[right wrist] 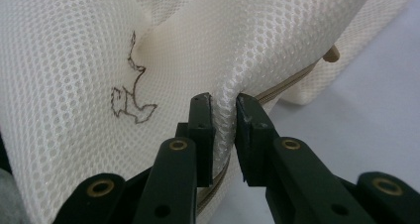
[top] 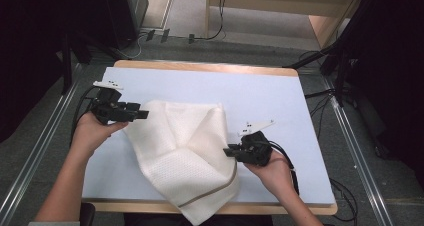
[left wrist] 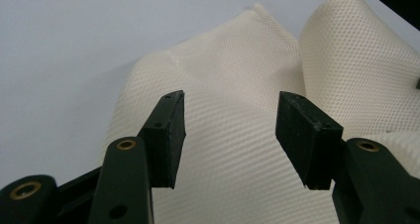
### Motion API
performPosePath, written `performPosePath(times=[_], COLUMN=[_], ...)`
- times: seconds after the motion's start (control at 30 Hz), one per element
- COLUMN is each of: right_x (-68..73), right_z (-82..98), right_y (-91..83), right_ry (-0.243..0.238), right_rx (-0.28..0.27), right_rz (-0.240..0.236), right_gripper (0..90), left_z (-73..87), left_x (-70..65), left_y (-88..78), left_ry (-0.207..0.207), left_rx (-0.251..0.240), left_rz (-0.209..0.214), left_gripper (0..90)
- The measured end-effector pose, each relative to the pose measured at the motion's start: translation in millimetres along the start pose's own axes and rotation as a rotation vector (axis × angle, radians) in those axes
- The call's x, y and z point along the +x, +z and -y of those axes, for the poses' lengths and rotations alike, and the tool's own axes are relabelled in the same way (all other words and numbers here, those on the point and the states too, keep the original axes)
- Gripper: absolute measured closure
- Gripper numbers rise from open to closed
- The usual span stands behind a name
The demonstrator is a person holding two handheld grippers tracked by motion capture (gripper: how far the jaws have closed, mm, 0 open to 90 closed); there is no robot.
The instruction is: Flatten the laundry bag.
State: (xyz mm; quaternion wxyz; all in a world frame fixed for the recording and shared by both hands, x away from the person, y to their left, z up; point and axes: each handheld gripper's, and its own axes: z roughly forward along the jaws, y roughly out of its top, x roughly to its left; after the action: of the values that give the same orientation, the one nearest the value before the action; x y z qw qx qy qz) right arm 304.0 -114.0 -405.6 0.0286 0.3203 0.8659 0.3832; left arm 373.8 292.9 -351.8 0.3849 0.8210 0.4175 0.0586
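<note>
We see a cream mesh bag (top: 185, 156) lying crumpled across the middle of the pale counter (top: 270, 96), its lower corner hanging over the near edge. A tan zipper band (top: 220, 188) runs along its lower right border. One fold stands up as a ridge through the middle of the fabric, running toward the far corner.

Our right tool (top: 231, 152) sits at the bag's right edge, held in the right hand (top: 272, 172). In the right gripper view, its jaws stand close together with a pinched fold of the mesh pressed between the pads (right wrist: 224, 116); they have closed on the fabric, and the cloth bulges up above the pinch. The zipper band (right wrist: 282, 87) passes just behind the jaws, and a small dark line drawing (right wrist: 130, 92) is printed on the mesh to the left of them.

Our left tool (top: 142, 113) is at the bag's left edge, held in the left hand (top: 92, 131). In the left gripper view its jaws stand wide apart, with the mesh bag (left wrist: 233, 149) spread out beneath and beyond them (left wrist: 230, 120). The pads do not press on anything; the fabric lies below the gap. The bare counter (left wrist: 74, 45) shows to the left of that tool.

The two tools are well apart, one at either side of the bag.
</note>
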Motion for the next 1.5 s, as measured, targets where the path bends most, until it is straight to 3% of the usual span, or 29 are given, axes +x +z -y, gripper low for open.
performPosePath(times=[0.23, 0.27, 0.3, 0.33, 0.37, 0.43, 0.47, 0.57, 0.67, 0.7, 0.73, 0.83, 0.87, 0.93, 1.03, 1.1, 1.23, 1.33, 1.5], right_x=[10.6, 10.0, 6.6, 6.6, 2.6, -0.3, -7.6, -19.8, -38.2, -38.2, -51.8, -70.7, -70.7, -86.9, -98.9, -102.0, -115.5, -119.9, -120.2], right_z=[4.5, 4.8, 4.5, 4.5, 3.4, 2.3, -1.4, -6.5, -12.5, -12.5, -16.7, -23.4, -23.4, -30.8, -38.5, -40.9, -53.6, -60.5, -67.6], right_y=[8.1, 7.5, 2.7, 2.7, -6.6, -12.0, -23.1, -29.8, -26.5, -26.5, -20.3, -7.6, -7.6, 6.6, 21.9, 27.0, 53.3, 69.3, 97.7], right_ry=[-0.004, -0.01, -0.01, -0.01, -0.01, -0.017, -0.004, 0.005, 0.021, 0.021, 0.036, 0.066, 0.066, 0.09, 0.104, 0.108, 0.121, 0.115, 0.072], right_rx=[0.0, -0.003, -0.03, -0.03, -0.069, -0.09, -0.13, -0.154, -0.167, -0.167, -0.176, -0.176, -0.176, -0.167, -0.152, -0.142, -0.117, -0.121, -0.084], right_rz=[-0.007, -0.007, -0.015, -0.015, -0.005, 0.0, 0.011, 0.044, 0.076, 0.076, 0.076, 0.094, 0.094, 0.097, 0.117, 0.12, 0.112, 0.116, 0.115], right_gripper=[79.0, 76.6, 68.3, 68.3, 63.2, 62.8, 63.2, 64.7, 64.4, 64.4, 64.5, 64.5, 64.5, 64.0, 62.8, 61.0, 54.1, 49.9, 48.6], left_z=[-1.1, -0.2, 1.4, 1.4, 2.8, 6.3, 11.0, 21.2, 34.7, 34.7, 45.8, 62.2, 62.2, 75.1, 82.7, 85.0, 96.9, 101.1, 108.3], left_x=[-2.1, -1.4, -1.2, -1.2, -1.6, -3.0, -4.3, -6.5, -9.8, -9.8, -11.3, -12.6, -12.6, -13.7, -13.6, -12.5, -10.4, -12.3, -13.4], left_y=[16.4, 17.7, 17.7, 17.7, 16.4, 12.5, 6.9, -0.4, -5.8, -5.8, -9.1, -12.8, -12.8, -14.0, -15.5, -16.4, -19.8, -21.5, -28.5], left_ry=[0.013, 0.007, 0.004, 0.004, 0.002, -0.003, -0.01, -0.044, -0.058, -0.058, -0.075, -0.102, -0.102, -0.12, -0.137, -0.141, -0.187, -0.187, -0.193], left_rx=[0.009, 0.013, 0.014, 0.014, 0.014, 0.008, 0.001, -0.01, 0.016, 0.016, 0.024, 0.038, 0.038, 0.047, 0.046, 0.041, 0.024, 0.03, 0.018], left_rz=[0.02, 0.024, 0.021, 0.021, 0.018, 0.011, 0.003, -0.005, -0.032, -0.032, -0.04, -0.05, -0.05, -0.049, -0.057, -0.058, -0.07, -0.081, -0.093], left_gripper=[45.8, 45.8, 45.8, 45.8, 45.8, 45.8, 45.8, 45.6, 45.0, 44.7, 44.7, 44.1, 44.1, 44.1, 43.1, 42.7, 42.1, 42.0, 42.3])
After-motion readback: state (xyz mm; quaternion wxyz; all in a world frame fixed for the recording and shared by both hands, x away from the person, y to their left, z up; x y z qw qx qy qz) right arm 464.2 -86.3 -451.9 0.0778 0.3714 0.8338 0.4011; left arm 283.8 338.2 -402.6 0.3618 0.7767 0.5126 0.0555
